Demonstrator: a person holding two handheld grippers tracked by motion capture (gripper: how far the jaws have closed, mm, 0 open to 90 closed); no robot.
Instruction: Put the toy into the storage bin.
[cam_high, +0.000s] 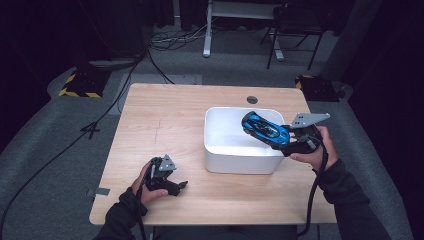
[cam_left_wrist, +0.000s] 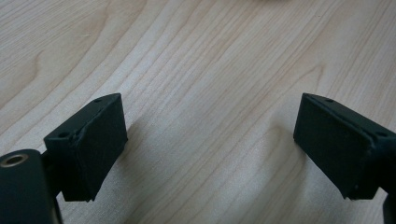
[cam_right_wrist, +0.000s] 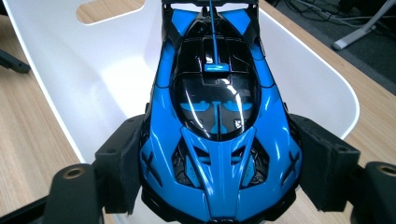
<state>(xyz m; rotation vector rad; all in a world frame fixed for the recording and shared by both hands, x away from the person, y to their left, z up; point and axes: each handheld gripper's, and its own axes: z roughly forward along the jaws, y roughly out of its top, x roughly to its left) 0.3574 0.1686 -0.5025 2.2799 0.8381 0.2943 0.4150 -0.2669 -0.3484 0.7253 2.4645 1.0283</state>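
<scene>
A blue and black toy car (cam_high: 264, 129) hangs tilted over the right side of a white bin (cam_high: 225, 150). My right gripper (cam_high: 287, 145) is shut on it, with the two black jaws pressed on the car's sides near one end. In the right gripper view the toy car (cam_right_wrist: 217, 121) points away from the camera, above the white bin (cam_right_wrist: 93, 79). My left gripper (cam_high: 181, 186) rests low over the wooden table (cam_high: 165, 115) at the front left. Its jaws stand wide apart, and the left gripper (cam_left_wrist: 210, 149) has nothing but bare wood between them.
A round cable hole (cam_high: 252, 99) sits near the table's far edge. Cables (cam_high: 170, 40), a chair (cam_high: 295, 25) and yellow-black striped floor blocks (cam_high: 80, 82) lie beyond the table.
</scene>
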